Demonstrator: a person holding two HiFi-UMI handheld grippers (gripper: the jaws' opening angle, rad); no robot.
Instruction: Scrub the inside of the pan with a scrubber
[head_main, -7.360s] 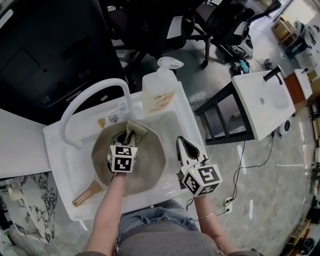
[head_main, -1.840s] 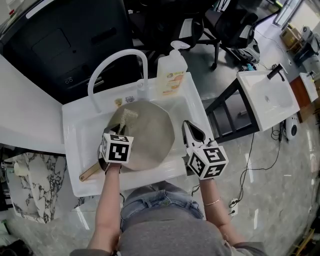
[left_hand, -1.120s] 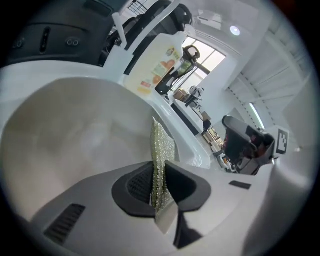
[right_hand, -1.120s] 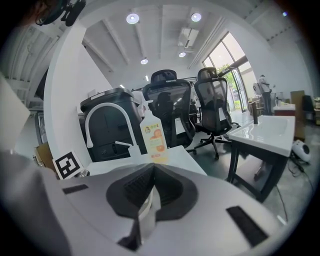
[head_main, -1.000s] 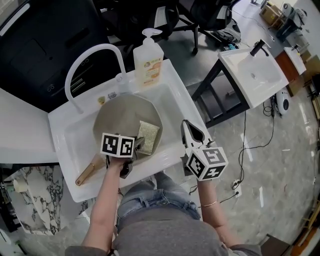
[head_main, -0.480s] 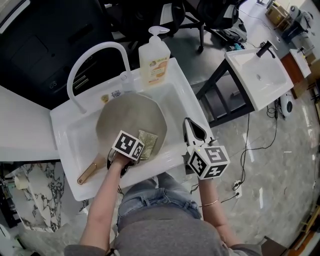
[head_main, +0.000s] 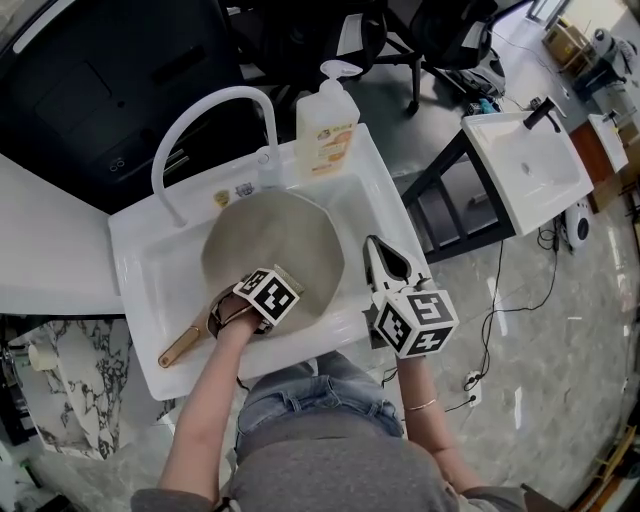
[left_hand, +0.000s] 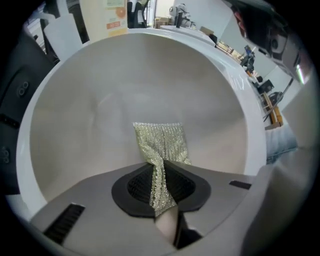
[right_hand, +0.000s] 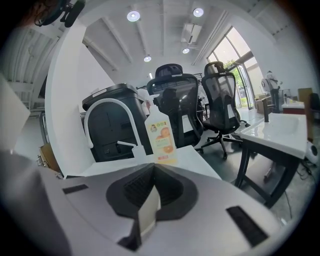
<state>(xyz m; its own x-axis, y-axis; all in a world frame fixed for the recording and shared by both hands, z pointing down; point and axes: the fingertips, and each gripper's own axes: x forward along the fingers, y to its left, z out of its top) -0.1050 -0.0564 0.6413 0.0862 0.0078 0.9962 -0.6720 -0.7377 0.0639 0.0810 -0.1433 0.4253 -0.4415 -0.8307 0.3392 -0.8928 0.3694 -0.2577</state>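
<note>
Left gripper view: left tongs (left_hand: 159, 167) pinch scrubber (left_hand: 161, 142) in pan (left_hand: 100, 100); right tongs (right_hand: 152, 174) closed, empty; bottle label (right_hand: 161, 136) illegible.

A glittering, coarse woven mesh was shown by the scrubber (left_hand: 161, 142); the pan (left_hand: 90, 100) was seen as smooth, matt beige, its handle (head_main: 183, 348) as wood, the sink (head_main: 140, 262) as glossy white.
</note>
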